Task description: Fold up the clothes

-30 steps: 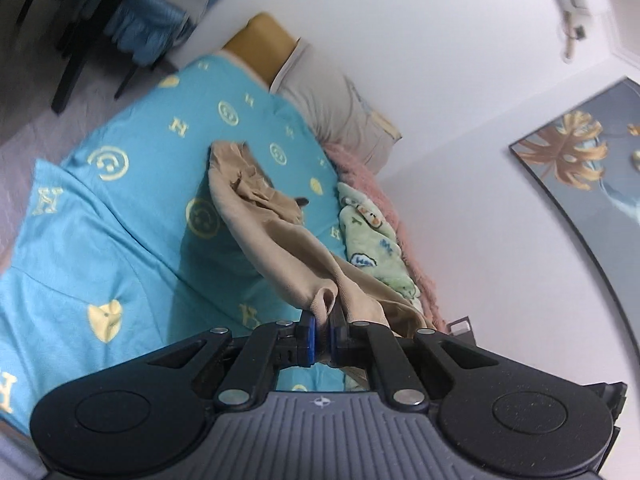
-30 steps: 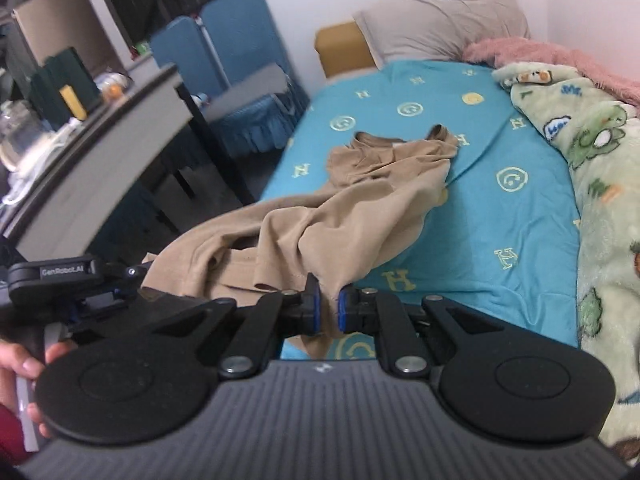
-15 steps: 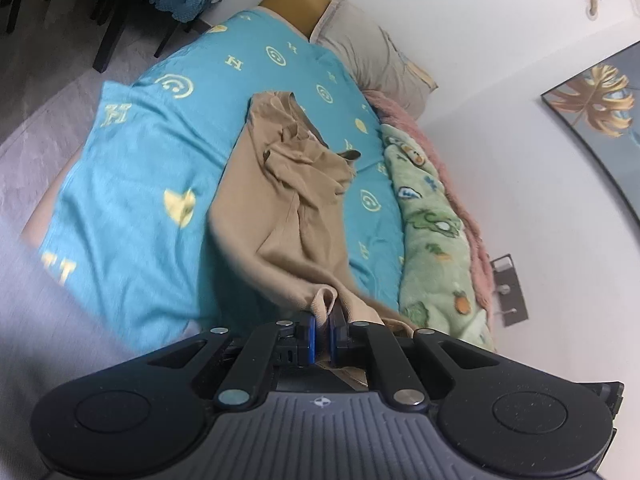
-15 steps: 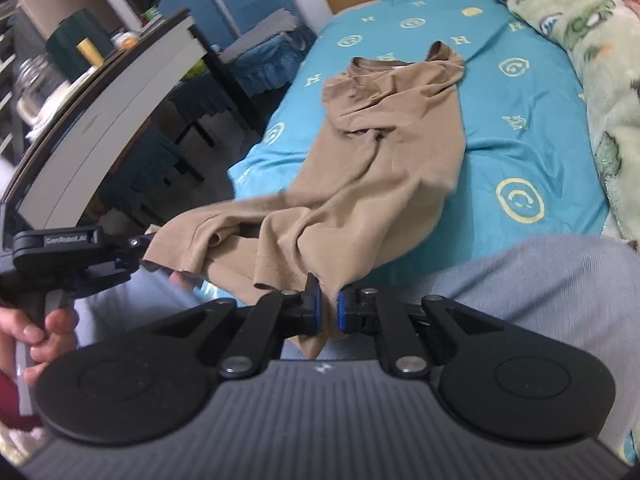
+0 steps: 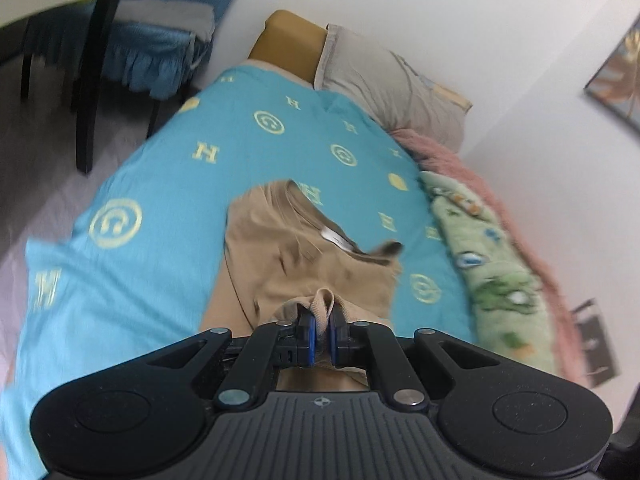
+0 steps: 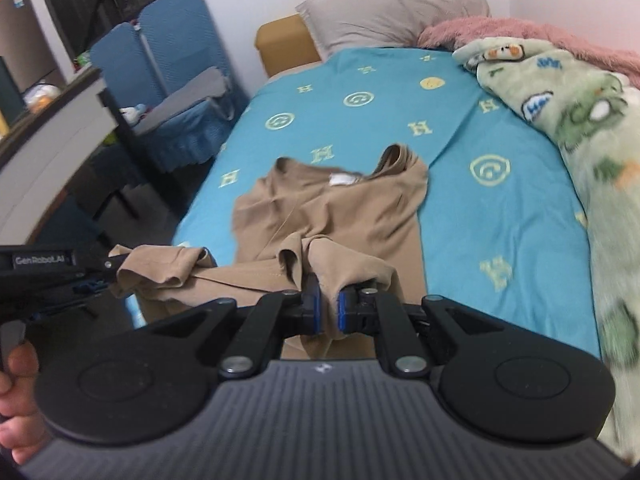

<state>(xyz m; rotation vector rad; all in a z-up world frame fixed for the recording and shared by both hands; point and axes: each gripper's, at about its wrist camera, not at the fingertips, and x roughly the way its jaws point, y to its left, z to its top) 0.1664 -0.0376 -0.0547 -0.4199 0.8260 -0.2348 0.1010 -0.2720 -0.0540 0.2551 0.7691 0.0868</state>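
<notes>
tan top held at its hem by both tongs over the bed

while the tan, soft knit top (image 6: 332, 216) lies with its collar end spread on the turquoise bed sheet with gold motifs (image 6: 492, 220), its near edge is kept lifted. the left tongs (image 5: 320, 334) are clenched on a bunched fold of the hem, and the right tongs (image 6: 328, 314) are clenched on another fold of it; the left tongs (image 6: 90, 276) are also seen from the right view, pinching a hem corner. the fabric is judged light, limp and prone to wrinkling, so it is best taken at hem corners or shoulder seams and kept taut. a green cartoon-print fleece blanket (image 6: 580, 120) is bunched along the far side, a grey pillow (image 6: 396, 12) lies at the head, and blue skirted chairs (image 6: 172, 92) stand beside the bed; only the blanket is thought likely to crowd the fold.
</notes>
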